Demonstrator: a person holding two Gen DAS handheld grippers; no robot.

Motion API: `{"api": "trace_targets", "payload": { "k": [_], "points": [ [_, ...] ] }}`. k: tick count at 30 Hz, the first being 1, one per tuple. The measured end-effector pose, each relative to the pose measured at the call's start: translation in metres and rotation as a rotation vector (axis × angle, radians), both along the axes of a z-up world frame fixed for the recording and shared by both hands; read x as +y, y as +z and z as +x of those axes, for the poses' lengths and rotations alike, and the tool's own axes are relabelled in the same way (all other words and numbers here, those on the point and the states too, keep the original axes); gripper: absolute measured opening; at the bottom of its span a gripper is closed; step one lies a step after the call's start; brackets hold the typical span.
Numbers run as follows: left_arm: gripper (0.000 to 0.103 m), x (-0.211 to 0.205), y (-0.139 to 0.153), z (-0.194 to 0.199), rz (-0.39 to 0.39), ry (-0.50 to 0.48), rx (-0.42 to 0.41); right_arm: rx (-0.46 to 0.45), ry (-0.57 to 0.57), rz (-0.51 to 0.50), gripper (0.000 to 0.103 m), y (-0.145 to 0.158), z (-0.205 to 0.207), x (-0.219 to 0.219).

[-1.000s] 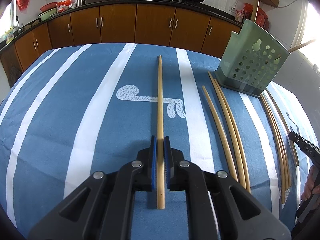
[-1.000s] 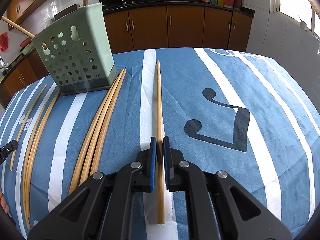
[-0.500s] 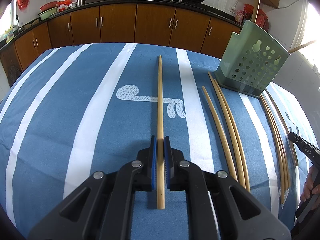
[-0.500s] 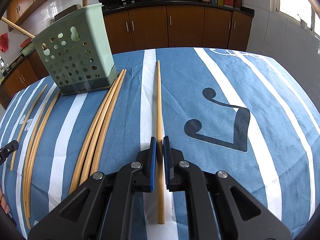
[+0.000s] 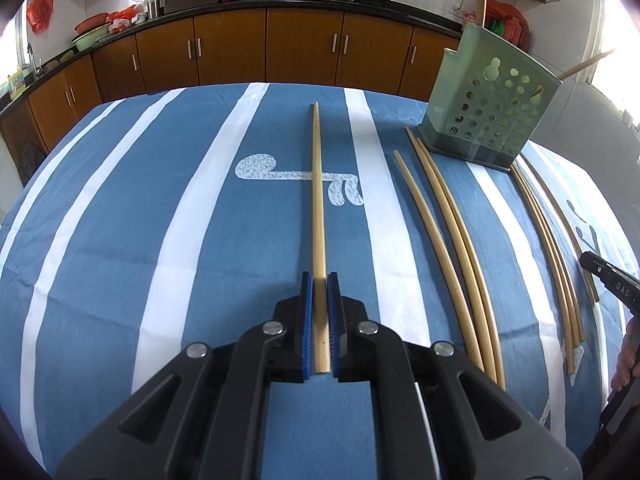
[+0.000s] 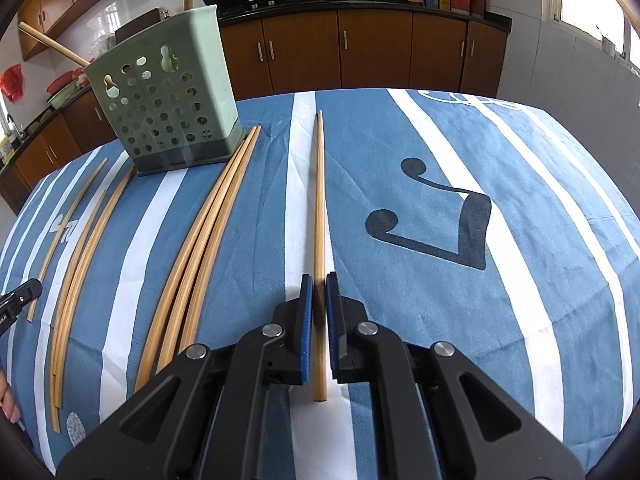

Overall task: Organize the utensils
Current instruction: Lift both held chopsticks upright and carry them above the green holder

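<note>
In the left wrist view my left gripper (image 5: 319, 280) is shut on a long bamboo chopstick (image 5: 318, 184) near its thick end; the stick points straight ahead over the blue striped tablecloth (image 5: 140, 240). In the right wrist view my right gripper (image 6: 319, 280) is shut the same way on another chopstick (image 6: 320, 184). Whether either stick rests on the cloth I cannot tell. The green perforated utensil holder (image 5: 492, 116) (image 6: 168, 108) stands upright at the far side between the two grippers, with two chopsticks sticking out of its top.
Several loose chopsticks (image 5: 452, 240) (image 6: 200, 248) lie on the cloth in front of the holder, and more (image 5: 552, 248) (image 6: 76, 248) lie beyond it. The other gripper shows at each picture's edge (image 5: 608, 276) (image 6: 16, 296). Brown kitchen cabinets (image 5: 240, 48) run behind the table.
</note>
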State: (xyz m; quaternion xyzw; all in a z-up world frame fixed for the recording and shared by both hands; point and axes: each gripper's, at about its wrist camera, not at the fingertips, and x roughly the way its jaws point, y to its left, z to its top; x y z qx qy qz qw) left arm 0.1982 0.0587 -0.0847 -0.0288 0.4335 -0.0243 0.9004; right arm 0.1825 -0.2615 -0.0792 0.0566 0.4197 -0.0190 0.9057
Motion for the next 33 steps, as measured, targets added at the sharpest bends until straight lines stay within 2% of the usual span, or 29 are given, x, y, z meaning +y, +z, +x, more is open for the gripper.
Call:
{"api": "trace_targets", "payload": {
  "k": [2,5,19,26,33],
  "points": [
    [0.008,-0.001,0.001,-0.003,0.014,-0.005,0.008,-0.001,-0.003,-0.009,0.007,0.002,-0.002,0.000],
    [0.008,0.002,0.009,-0.010,0.010,-0.004,-0.006,-0.050,-0.007,-0.011,0.007,0.013,-0.012,-0.003],
    [0.008,0.019,0.109,-0.042,-0.077,0.037,-0.291,-0.295,-0.041,0.019,0.007,0.097,-0.039,-0.026],
    [0.008,0.021,0.144,-0.047,-0.107,0.059,-0.379,-0.377,-0.032,0.075,0.007,0.127,-0.046,-0.029],
    [0.008,0.019,0.165,-0.049,-0.108,0.054,-0.420,-0.411,-0.018,0.092,0.007,0.141,-0.047,-0.030]
  ]
}}
